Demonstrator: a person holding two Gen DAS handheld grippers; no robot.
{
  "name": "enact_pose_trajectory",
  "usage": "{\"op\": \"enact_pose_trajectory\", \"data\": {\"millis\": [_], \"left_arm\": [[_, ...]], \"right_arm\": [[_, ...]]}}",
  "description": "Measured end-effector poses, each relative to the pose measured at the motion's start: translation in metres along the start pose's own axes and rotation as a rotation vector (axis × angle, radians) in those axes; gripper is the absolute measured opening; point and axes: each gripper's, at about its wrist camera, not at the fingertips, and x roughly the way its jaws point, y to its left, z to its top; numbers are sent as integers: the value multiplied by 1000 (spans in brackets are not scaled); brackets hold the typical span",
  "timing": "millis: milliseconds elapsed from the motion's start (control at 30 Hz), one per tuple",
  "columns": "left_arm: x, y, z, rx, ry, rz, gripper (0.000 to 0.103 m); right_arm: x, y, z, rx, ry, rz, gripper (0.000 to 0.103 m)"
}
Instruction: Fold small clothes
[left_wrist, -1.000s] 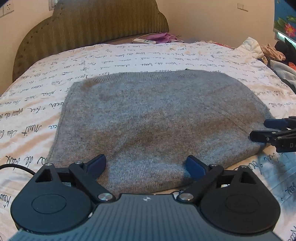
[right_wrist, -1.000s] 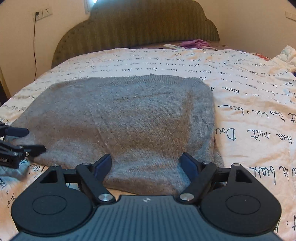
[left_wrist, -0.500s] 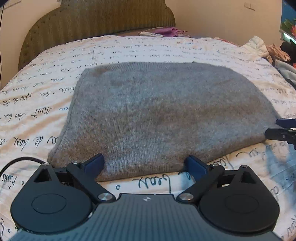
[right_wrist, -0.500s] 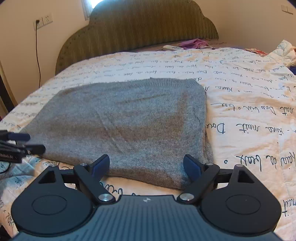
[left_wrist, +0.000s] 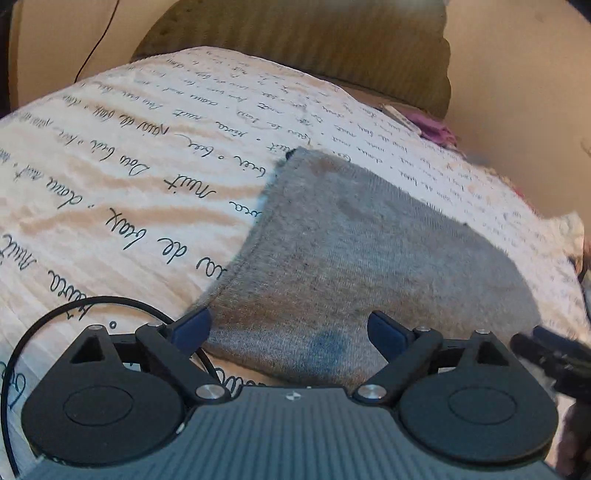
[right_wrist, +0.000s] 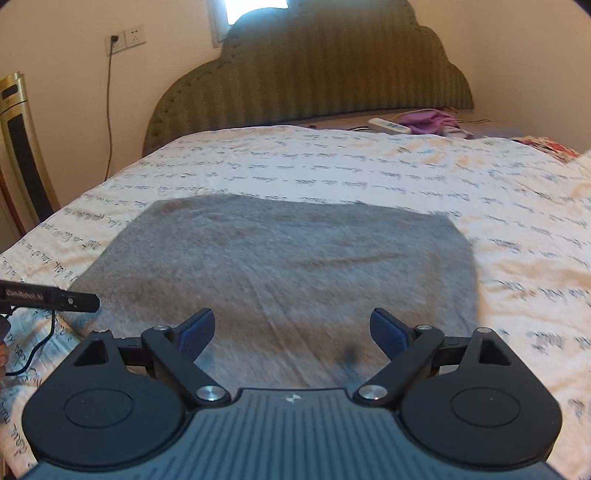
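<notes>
1. Bed: cream cover printed with black handwriting, filling most of both views. A green padded headboard stands at its far edge.
2. Grey sweater: folded into a flat, roughly rectangular pad, lying on the cover near the bed's near edge. In the right wrist view its near hem runs under your right tool; in the left wrist view the pad looks tilted, and its near left corner sits between the fingers.
3. Left gripper: the blue pads stand wide and the jaws are closing slightly. The sweater's near corner lies below and between them; neither pad presses on the knit. From the right wrist view the same tool shows as a dark bar at the sweater's left edge, just beside the fabric; contact cannot be told.
4. Right gripper: fingers spread wide, nothing gripped. It hovers over the sweater's near edge, with grey knit showing in the whole gap between the pads.
5. Small items at the bed's far right corner: a purple cloth and a white remote just beside it, well apart from the sweater.
6. The left wrist view is motion-blurred, so fine detail there is unreliable.
</notes>
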Motion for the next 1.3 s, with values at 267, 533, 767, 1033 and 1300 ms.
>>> {"op": "enact_pose_trajectory", "data": {"millis": [267,533,767,1033,1300], "left_arm": [[-8,41,11,-232,-12,-25,92],[9,46,7,-393,40,-201,92],[23,39,7,-369,66,-167,21],[8,-19,-5,54,-87,30,4],[9,-92,-54,526,-206,53,4]], "right_arm": [[42,12,-19,-31,49,5,93],[40,6,-29,-23,-7,43,98],[41,7,-29,-27,-11,41,98],[39,6,-29,-17,-11,51,99],[47,-7,42,191,76,264,99]]}}
